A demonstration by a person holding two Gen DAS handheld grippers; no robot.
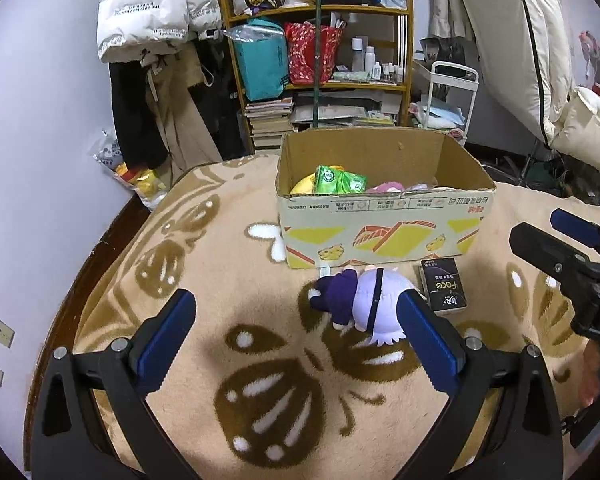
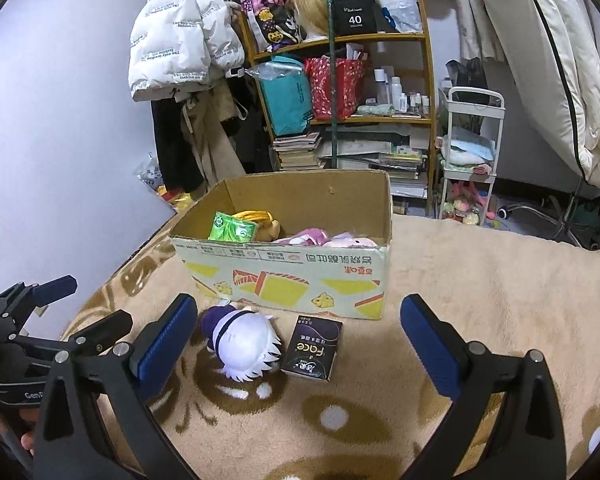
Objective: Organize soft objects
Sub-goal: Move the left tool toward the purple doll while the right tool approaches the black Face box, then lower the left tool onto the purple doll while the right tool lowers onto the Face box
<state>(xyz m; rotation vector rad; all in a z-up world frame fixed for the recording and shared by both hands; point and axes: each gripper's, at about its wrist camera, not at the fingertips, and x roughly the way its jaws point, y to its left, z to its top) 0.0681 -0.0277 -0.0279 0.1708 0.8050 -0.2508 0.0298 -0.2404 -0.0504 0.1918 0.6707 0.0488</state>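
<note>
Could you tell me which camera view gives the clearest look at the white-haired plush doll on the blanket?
The right wrist view: the plush doll lies unobstructed there. In the left wrist view, the left gripper's finger covers part of its head.

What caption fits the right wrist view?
Open right gripper above white-haired purple plush doll and black tissue pack before cardboard box.

A small plush doll [image 2: 240,342] with white hair and purple body lies on its side on the blanket, just before the cardboard box [image 2: 288,276]. A black tissue pack [image 2: 312,348] lies at its 3 o'clock. Inside the box are a green pack [image 2: 233,229], yellow and pink plush toys.
</note>
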